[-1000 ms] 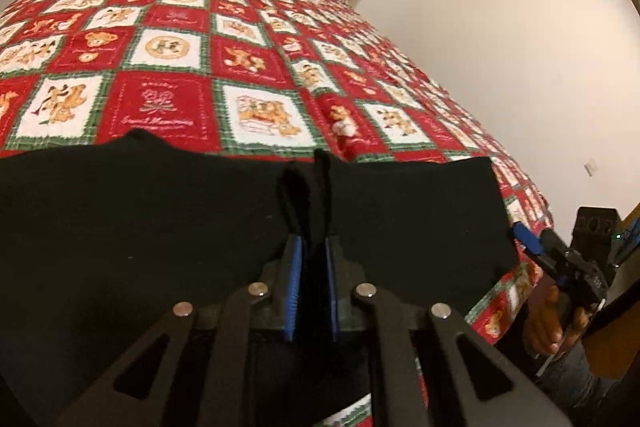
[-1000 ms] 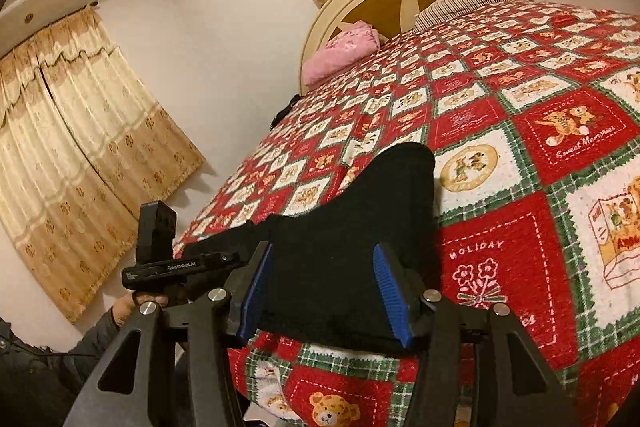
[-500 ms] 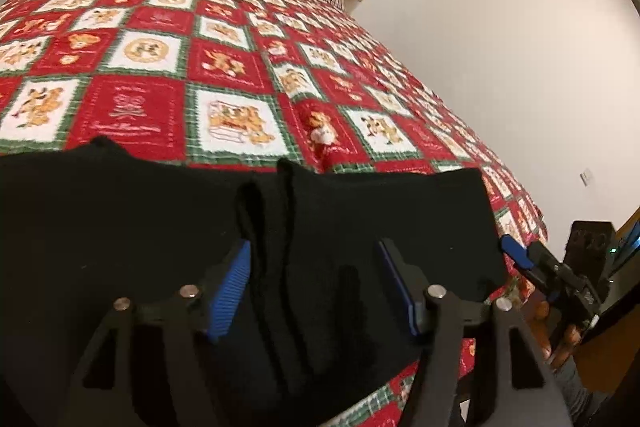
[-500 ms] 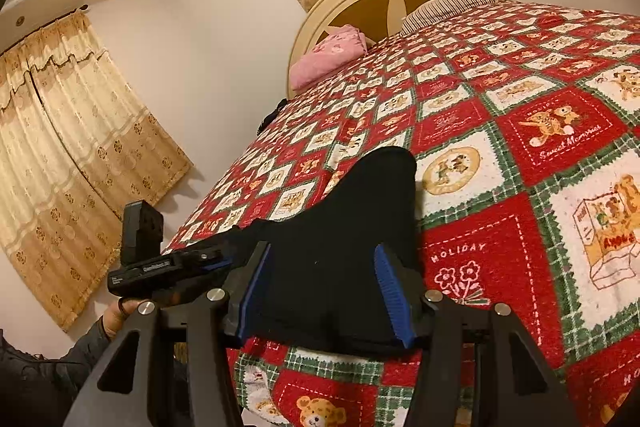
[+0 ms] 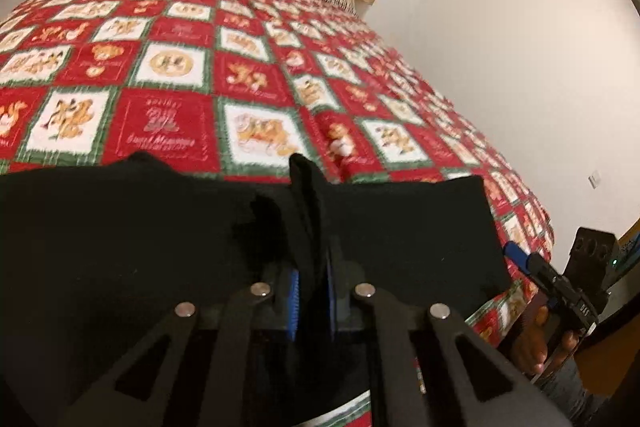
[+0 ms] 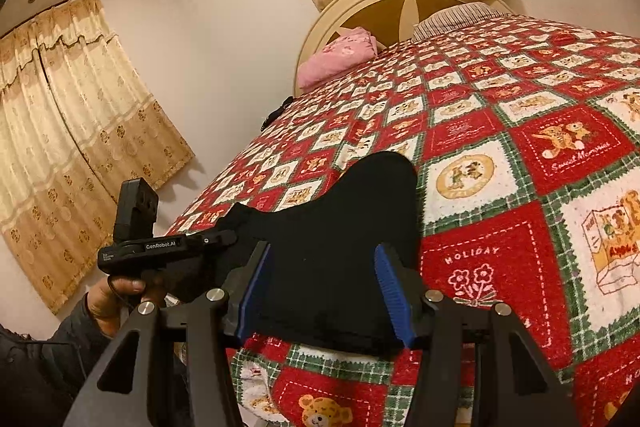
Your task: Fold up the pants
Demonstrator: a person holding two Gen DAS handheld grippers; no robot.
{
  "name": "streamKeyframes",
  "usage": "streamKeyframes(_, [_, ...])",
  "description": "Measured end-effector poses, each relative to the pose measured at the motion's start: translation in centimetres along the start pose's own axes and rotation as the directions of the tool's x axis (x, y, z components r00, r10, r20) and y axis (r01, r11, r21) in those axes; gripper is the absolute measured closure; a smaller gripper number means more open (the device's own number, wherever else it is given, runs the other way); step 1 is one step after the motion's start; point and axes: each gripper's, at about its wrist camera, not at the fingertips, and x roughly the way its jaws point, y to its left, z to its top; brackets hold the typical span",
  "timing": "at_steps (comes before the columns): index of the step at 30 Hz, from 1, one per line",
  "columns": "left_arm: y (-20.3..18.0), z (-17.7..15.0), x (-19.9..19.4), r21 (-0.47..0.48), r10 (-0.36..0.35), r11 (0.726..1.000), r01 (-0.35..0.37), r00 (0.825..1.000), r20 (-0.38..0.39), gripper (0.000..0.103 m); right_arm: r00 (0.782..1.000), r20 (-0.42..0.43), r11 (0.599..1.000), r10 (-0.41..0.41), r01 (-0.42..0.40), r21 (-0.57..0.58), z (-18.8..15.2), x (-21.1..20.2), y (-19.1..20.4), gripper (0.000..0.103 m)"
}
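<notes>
Patchwork bedspread [image 5: 168, 123], left gripper [image 5: 311, 291] jaws reclamped on black pants [image 5: 120, 235], right gripper [image 6: 322, 291] jaws still apart.

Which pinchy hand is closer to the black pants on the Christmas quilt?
Left. The left gripper is shut on a ridge of the black fabric pants. The right gripper hangs open at the pants' near edge, gripping nothing.
</notes>
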Motion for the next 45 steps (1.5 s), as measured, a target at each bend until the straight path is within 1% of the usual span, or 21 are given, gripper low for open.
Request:
streamKeyframes(3, [0.4,-0.7,1.1,-0.012,-0.010,1.000,0.010,0.999,-0.037,0.092,1.000,-0.020,1.000,-0.010,0.010,-0.009,-0.2,0.5,0.1,0.048])
streamKeyframes(8, [0.4,-0.9,1.3,-0.013,-0.004,1.000,0.004,0.999,-0.032,0.091,0.999,0.000,0.999,-0.038,0.038,-0.015,0.2,0.5,0.7,0.047])
streamKeyframes(11, [0.4,-1.1,1.4,-0.013,0.003,1.000,-0.003,1.000,-0.020,0.090,0.998,0.011,0.996,-0.068,0.069,-0.054,1.4,1.1,1.7,0.040])
streamKeyframes(13, [0.2,-1.3,1.4,-0.003,0.008,1.000,-0.008,1.000,-0.010,0.088,0.997,0.010,0.994,-0.076,0.077,-0.078,2.3,1.8,2.2,0.040])
streamKeyframes(16, [0.0,-1.4,1.3,0.000,-0.008,1.000,0.008,1.000,0.002,0.078,0.996,-0.025,0.992,-0.081,0.079,-0.094,3.1,3.7,2.3,0.040])
streamKeyframes(18, [-0.2,-1.4,1.3,0.009,-0.016,1.000,0.016,1.000,0.008,0.067,0.995,-0.064,0.994,-0.072,0.066,-0.091,3.4,5.1,2.0,0.040])
streamKeyframes(19, [-0.4,-1.5,1.3,0.015,-0.019,1.000,0.019,1.000,0.010,0.065,0.992,-0.102,0.994,-0.070,0.061,-0.086,3.5,6.1,1.6,0.040])
streamKeyframes(21, [-0.8,-1.4,1.3,0.031,-0.017,0.999,0.017,1.000,0.013,0.058,0.970,-0.162,0.982,-0.180,0.168,-0.082,3.5,8.0,0.4,0.040])
streamKeyframes(22, [-0.9,-1.4,1.2,0.037,-0.015,0.999,0.015,1.000,0.014,0.057,0.969,-0.178,0.985,-0.173,0.167,-0.047,3.6,8.5,-0.7,0.040])
streamKeyframes(23, [-1.0,-1.5,1.1,0.043,-0.013,0.999,0.012,1.000,0.015,0.055,0.975,-0.175,0.990,-0.140,0.143,0.003,3.8,8.3,-1.4,0.040])
streamKeyframes(25, [-1.0,-1.6,1.0,0.056,-0.008,0.998,0.007,1.000,0.019,0.053,0.978,-0.168,0.991,-0.126,0.130,0.011,4.1,7.4,-1.3,0.040])
streamKeyframes(28, [-0.8,-2.1,0.5,0.070,0.001,0.998,-0.003,1.000,0.028,0.053,0.961,-0.127,0.967,-0.246,0.235,-0.099,3.7,5.2,0.2,0.040])
streamKeyframes(29, [-0.8,-2.3,0.4,0.072,0.000,0.997,-0.003,1.000,0.031,0.052,0.963,-0.115,0.966,-0.243,0.230,-0.114,3.3,4.0,0.6,0.040])
streamKeyframes(31, [-0.7,-2.5,0.3,0.077,-0.002,0.997,-0.001,0.999,0.036,0.051,0.978,-0.121,0.981,-0.172,0.160,-0.108,2.4,2.0,1.1,0.040])
streamKeyframes(33, [-0.8,-2.6,0.3,0.082,-0.002,0.997,-0.002,0.999,0.041,0.050,0.979,-0.146,0.984,-0.139,0.121,-0.129,1.0,0.8,1.8,0.036])
streamKeyframes(35, [-0.9,-2.6,0.4,0.080,-0.006,0.997,0.003,0.999,0.043,0.047,0.967,-0.201,0.981,-0.155,0.126,-0.150,-0.5,1.0,2.1,0.036])
streamKeyframes(37, [-0.9,-2.6,0.3,0.078,-0.011,0.997,0.008,0.999,0.041,0.044,0.931,-0.260,0.959,-0.254,0.209,-0.189,-2.2,1.8,1.8,0.036])
streamKeyframes(38, [-1.0,-2.6,0.1,0.077,-0.011,0.997,0.008,0.999,0.040,0.043,0.928,-0.259,0.953,-0.267,0.216,-0.211,-2.6,1.8,1.8,0.036])
streamKeyframes(41, [-0.7,-2.8,-0.5,0.064,-0.012,0.998,0.009,0.999,0.043,0.037,0.944,-0.243,0.968,-0.224,0.185,-0.171,-1.7,0.9,2.1,0.036])
streamKeyframes(42, [-0.5,-2.9,-0.7,0.059,-0.011,0.998,0.008,0.999,0.046,0.035,0.957,-0.218,0.974,-0.191,0.158,-0.161,-1.0,0.4,2.4,0.036])
streamKeyframes(45, [-0.1,-3.1,-0.7,0.052,-0.015,0.999,0.013,0.999,0.049,0.035,0.980,-0.138,0.976,-0.141,0.115,-0.183,0.8,-0.5,3.8,0.036])
